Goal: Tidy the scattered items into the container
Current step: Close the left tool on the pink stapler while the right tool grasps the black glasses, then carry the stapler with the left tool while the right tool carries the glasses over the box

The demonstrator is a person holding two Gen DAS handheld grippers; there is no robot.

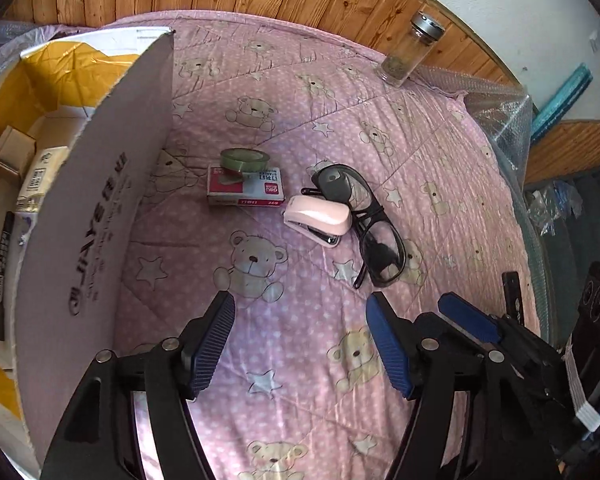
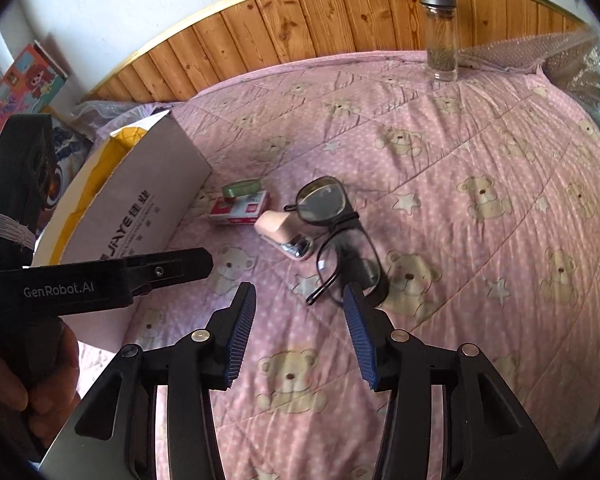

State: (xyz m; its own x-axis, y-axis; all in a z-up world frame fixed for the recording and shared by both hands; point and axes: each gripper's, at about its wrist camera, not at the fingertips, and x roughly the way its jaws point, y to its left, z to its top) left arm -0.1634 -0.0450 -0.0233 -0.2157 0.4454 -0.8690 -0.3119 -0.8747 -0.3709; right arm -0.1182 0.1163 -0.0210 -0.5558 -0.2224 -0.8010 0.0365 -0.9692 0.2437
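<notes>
A cardboard box [image 1: 100, 208] [image 2: 148, 200] with a yellow lining stands at the left on the pink bear quilt [image 1: 308, 360]. Inside it lie a black marker [image 1: 2, 276], a small brown carton [image 1: 12, 152] and a white packet [image 1: 40, 176]. On the quilt lie a green tape roll [image 1: 244, 159] [image 2: 240, 188] on a red staple box [image 1: 246, 192] [image 2: 240, 210], a pink stapler [image 1: 318, 218] [image 2: 282, 230] and black glasses [image 1: 364, 220] [image 2: 340, 236]. My left gripper [image 1: 300, 344] is open, short of them. My right gripper [image 2: 300, 332] is open near the glasses.
A glass bottle [image 1: 410, 50] [image 2: 440, 34] with a metal cap stands at the far right by the wooden headboard [image 2: 300, 12]. Bubble wrap [image 1: 496, 108] lies along the right edge. A hand [image 2: 24, 384] holds the left gripper's black body [image 2: 72, 286] beside the box.
</notes>
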